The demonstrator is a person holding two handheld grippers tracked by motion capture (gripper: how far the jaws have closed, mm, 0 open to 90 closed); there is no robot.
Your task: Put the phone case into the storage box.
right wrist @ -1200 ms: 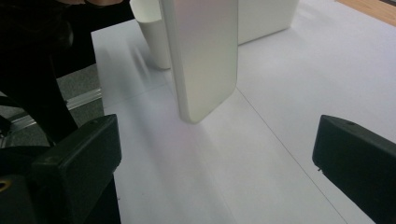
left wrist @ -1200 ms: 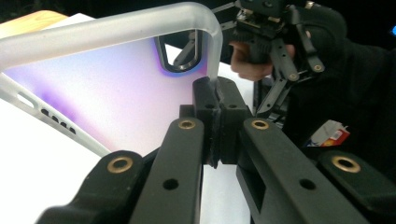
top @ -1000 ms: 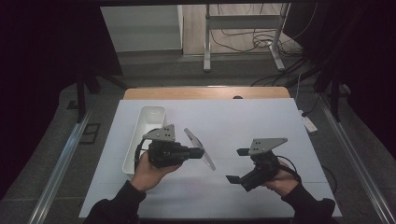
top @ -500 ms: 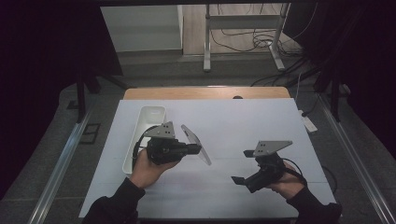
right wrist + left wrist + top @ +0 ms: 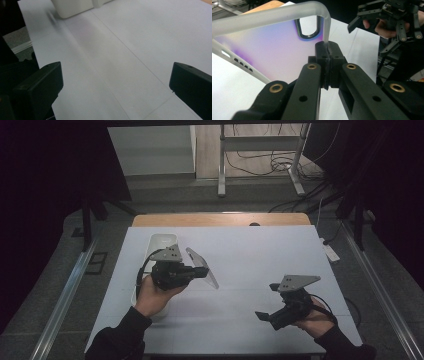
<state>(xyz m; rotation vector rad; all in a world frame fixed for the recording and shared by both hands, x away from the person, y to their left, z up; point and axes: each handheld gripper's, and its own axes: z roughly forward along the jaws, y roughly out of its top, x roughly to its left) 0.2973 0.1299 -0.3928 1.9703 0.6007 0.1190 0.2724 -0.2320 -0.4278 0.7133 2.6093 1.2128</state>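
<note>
A frosted, translucent phone case (image 5: 204, 264) with a camera cutout is held off the white table (image 5: 260, 255). My left gripper (image 5: 202, 271) is shut on its edge. In the left gripper view the pads (image 5: 322, 51) pinch the rim of the case (image 5: 274, 47) near a corner. My right gripper (image 5: 266, 301) hovers at the near right of the table, apart from the case. Its jaws have just been opening and nothing is between them. The right gripper view has the jaws of my right gripper (image 5: 116, 82) wide apart over bare table.
A long white tray (image 5: 161, 241) lies on the table's left side, behind the left hand; its end (image 5: 72, 7) is at the top of the right gripper view. The wooden tabletop edge (image 5: 220, 219) is at the far side. Metal rails flank the table.
My right gripper has backed off a little toward the near right, away from the case. The left hand keeps its hold and has hardly moved.
</note>
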